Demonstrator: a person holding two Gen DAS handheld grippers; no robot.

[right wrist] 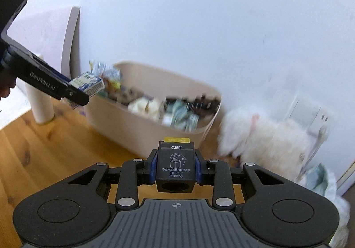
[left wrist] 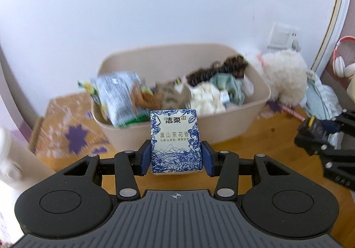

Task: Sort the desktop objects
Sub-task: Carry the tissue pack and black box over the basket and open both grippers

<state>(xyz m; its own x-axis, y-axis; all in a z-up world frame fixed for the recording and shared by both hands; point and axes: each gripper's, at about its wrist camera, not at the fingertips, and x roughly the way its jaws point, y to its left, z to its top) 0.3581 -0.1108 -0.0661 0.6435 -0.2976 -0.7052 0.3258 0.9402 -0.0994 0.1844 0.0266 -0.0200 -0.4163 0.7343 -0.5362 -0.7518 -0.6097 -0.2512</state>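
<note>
Sitting clamped between left claw [left wrist: 176, 157] pads: tissue pack [left wrist: 175, 140].

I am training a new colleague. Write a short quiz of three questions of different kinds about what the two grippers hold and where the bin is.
1. True or false: the left gripper is shut on a blue-and-white tissue pack.
2. What does the right gripper hold? A) a small black box B) a white plush toy C) nothing
3. Fill in: the beige bin stands on the wooden ____.

Key
1. True; its blue pads press both sides of the pack.
2. A; the small black box sits between the pads. The white plush toy lies beside the bin.
3. Table.
</note>
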